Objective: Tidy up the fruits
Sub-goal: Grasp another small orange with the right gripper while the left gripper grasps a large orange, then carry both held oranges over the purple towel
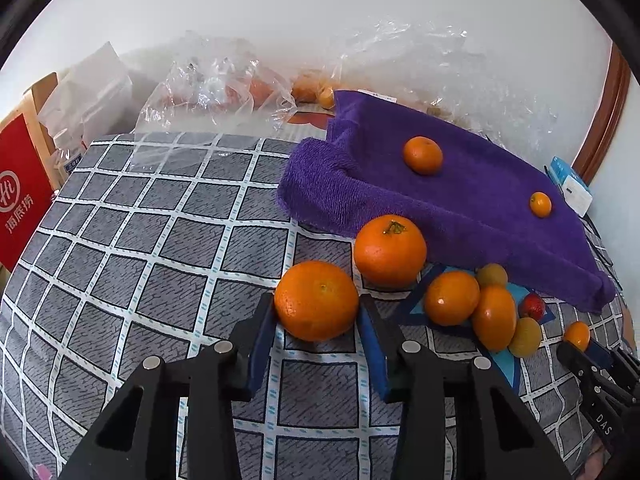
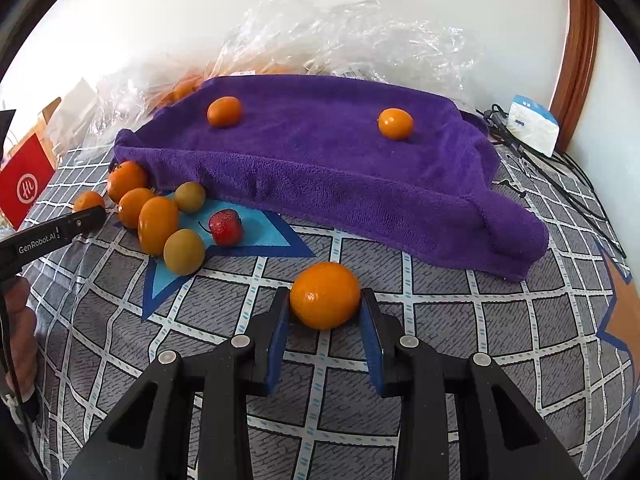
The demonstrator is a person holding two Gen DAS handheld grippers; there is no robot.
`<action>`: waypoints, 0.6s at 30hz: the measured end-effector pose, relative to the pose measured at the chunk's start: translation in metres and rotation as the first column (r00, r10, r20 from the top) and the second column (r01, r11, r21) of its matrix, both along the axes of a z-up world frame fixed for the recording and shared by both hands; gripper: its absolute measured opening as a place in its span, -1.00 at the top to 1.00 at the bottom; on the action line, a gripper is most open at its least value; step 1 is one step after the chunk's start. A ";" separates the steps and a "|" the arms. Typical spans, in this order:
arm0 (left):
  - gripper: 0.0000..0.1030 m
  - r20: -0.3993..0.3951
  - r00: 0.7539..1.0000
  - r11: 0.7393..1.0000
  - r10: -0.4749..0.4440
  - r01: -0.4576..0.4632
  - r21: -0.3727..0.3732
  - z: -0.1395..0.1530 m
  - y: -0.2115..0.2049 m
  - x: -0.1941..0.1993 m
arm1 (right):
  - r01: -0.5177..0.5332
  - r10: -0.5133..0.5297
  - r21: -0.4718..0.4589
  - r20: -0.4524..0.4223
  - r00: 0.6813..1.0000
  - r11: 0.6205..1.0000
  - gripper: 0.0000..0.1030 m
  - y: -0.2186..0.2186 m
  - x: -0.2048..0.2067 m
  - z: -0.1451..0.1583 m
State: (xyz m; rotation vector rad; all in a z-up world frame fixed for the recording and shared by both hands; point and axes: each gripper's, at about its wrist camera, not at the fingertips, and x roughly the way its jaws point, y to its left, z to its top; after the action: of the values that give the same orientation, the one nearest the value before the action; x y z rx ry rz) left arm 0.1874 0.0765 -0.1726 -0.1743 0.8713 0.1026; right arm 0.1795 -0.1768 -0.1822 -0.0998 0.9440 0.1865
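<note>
- At the near edge of the desk [image 1: 120, 264], the left tool [image 1: 318, 312] clamps a large orange [image 1: 316, 300]; the right tool [image 2: 326, 300] clamps a smaller orange [image 2: 325, 295].
- Just beyond, a fruit cluster [image 2: 168, 220] lies beside the towel's edge: oranges, two greenish-yellow fruits, one red fruit [image 2: 226, 227].
- Farther back, two small oranges [image 2: 224, 111] [image 2: 395, 123] sit well apart on a purple towel [image 2: 320, 152].
- Behind it lie clear plastic bags [image 2: 340, 32].

Blurring behind crinkled clear plastic bags [image 1: 216, 84], far left: orange fruit of unclear number. Hiding under the raised purple terry towel [image 2: 320, 152]: whatever props it. Running off the left edge: red printed box [image 1: 20, 196].
</note>
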 end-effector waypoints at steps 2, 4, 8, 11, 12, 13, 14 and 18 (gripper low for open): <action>0.24 -0.001 1.000 1.000 0.001 -0.001 -0.005 0.000 0.000 0.000 | 0.000 0.000 0.001 0.001 1.000 1.000 0.34 0.000 0.000 0.000; 0.24 0.000 1.000 1.000 0.001 -0.001 -0.018 -0.001 0.001 0.001 | -0.003 0.003 -0.010 0.005 1.000 1.000 0.34 0.001 0.000 0.000; 0.23 -0.005 1.000 1.000 0.001 -0.001 -0.014 -0.001 0.000 0.001 | -0.001 0.001 -0.009 0.006 1.000 1.000 0.34 0.001 -0.001 0.000; 0.20 -0.011 1.000 1.000 -0.004 0.004 0.007 -0.001 -0.003 0.003 | 0.000 0.000 0.004 0.004 1.000 1.000 0.34 -0.001 0.000 0.000; 0.20 -0.012 1.000 1.000 -0.004 0.004 0.012 -0.001 -0.004 0.003 | 0.000 0.000 0.004 0.005 1.000 1.000 0.34 -0.001 0.000 0.000; 0.20 -0.013 1.000 1.000 -0.004 0.004 0.013 -0.001 -0.004 0.003 | 0.000 0.000 0.003 0.006 1.000 1.000 0.34 -0.001 -0.001 0.000; 0.20 -0.012 1.000 1.000 -0.003 0.003 0.012 -0.001 -0.004 0.003 | 0.000 0.000 -0.001 0.007 1.000 1.000 0.34 0.000 -0.001 0.000; 0.24 0.000 1.000 1.000 0.011 -0.011 -0.005 0.001 -0.002 0.001 | -0.002 0.002 -0.009 0.014 1.000 1.000 0.34 0.001 -0.002 0.001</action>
State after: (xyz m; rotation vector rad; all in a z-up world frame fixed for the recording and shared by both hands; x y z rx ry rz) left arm 0.1880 0.0746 -0.1714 -0.1838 0.8710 0.1108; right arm 0.1773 -0.1756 -0.1812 -0.1098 0.9308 0.1834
